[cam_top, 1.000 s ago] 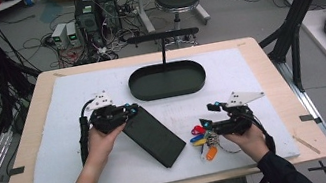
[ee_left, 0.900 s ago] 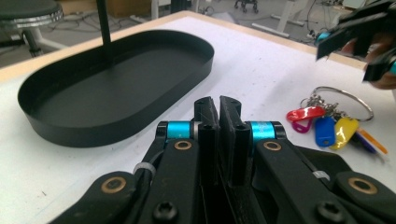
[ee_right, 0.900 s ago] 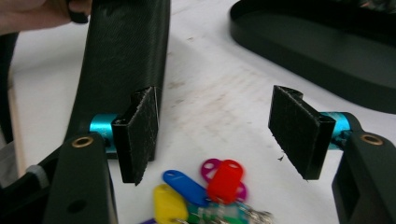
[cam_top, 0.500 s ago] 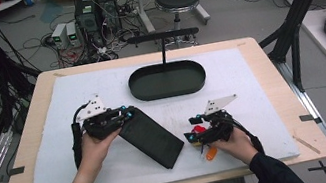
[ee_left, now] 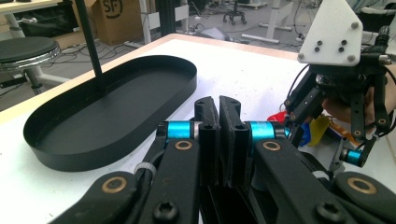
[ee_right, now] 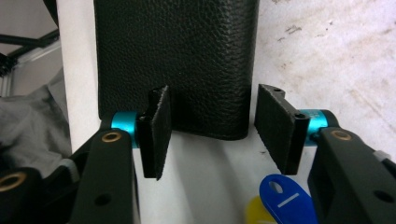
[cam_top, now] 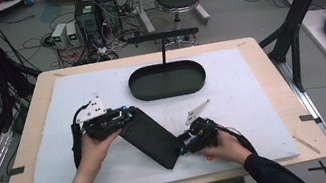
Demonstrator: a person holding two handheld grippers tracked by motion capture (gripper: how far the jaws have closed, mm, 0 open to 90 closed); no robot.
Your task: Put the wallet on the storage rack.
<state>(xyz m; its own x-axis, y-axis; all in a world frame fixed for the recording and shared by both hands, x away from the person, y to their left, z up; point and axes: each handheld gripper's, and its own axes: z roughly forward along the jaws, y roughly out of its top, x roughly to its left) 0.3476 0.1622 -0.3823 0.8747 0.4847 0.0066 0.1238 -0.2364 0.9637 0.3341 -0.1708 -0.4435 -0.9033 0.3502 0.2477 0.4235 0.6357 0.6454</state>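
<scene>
Leather is what your two hand-held grippers are working on: a black leather pouch (cam_top: 148,137) is lying slantwise on the white mat of the table (cam_top: 262,89), between your two hands. Your left hand-held gripper (cam_top: 127,115) is clamping the pouch's upper end, with its jaws pressed together on the thin edge; in the left gripper view the two pads (ee_left: 205,122) are standing almost touching. Your right hand-held gripper (cam_top: 182,148) is sitting at the pouch's lower end. Its jaws have just been closing, yet they are standing apart, and in the right gripper view the pouch's (ee_right: 177,60) bottom corner is lying between them: the left pad (ee_right: 154,130) is overlapping the leather, while the right pad (ee_right: 275,126) is standing clear of its edge. You are not gripping anything with that one yet.

Coloured key tags are lying under your right hand; a blue tag (ee_right: 285,200) and a yellow one (ee_right: 254,215) are showing just below the right jaws. Farther back on the mat, a black oval tray (cam_top: 167,79) is resting well apart from the pouch, with a thin black post rising from its far side.
</scene>
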